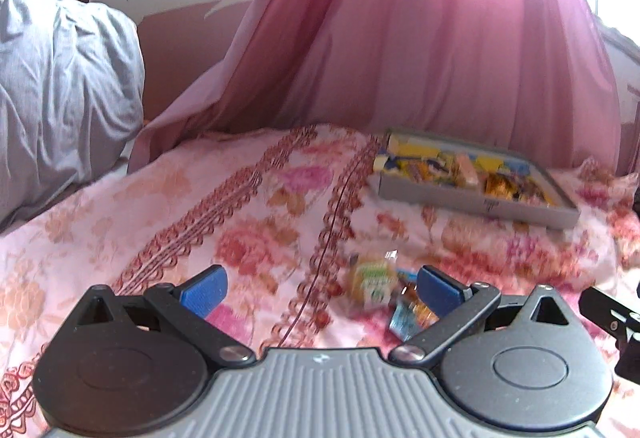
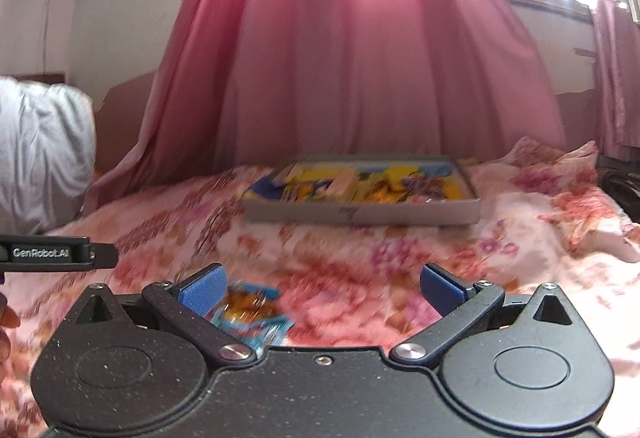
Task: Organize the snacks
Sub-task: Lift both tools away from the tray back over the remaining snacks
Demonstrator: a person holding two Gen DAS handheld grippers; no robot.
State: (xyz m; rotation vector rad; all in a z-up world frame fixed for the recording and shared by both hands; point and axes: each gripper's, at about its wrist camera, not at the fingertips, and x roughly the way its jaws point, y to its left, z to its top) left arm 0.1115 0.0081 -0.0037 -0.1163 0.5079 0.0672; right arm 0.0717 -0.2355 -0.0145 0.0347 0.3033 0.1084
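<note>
**A:** ok so standing here: both tools are spread wide and holding nothing. The left gripper [image 1: 322,288] has its blue pads [image 1: 204,288] far apart, hovering low over the bedspread [image 1: 248,206], the pink floral one.

**B:** and the right one?

**A:** same deal, right gripper [image 2: 322,288] gaping, nothing between the pads. A blue and orange wrapper [image 2: 250,308] lies on the cover just beside its left pad, partly tucked under that finger from the camera's angle. Can't tell if it's touching.

**B:** any other loose snacks?

**A:** in the left view there's a green and yellow packet [image 1: 372,280] lying near the right pad, with the blue and orange wrapper [image 1: 408,314] right next to it. Everything's a bit smeared, so no reading labels.

**B:** where's the rest of the stuff?

**A:** further back on the bed, a shallow grey tray [image 2: 360,214] full of mixed wrappers, mostly yellow and blue. It sits well apart from the loose ones, close to the pink curtain [image 2: 340,58]. Rumpled white bedding [image 1: 60,78] is piled off to the left, and the edge of the left tool [image 2: 60,253] pokes into the right camera's view.
</note>
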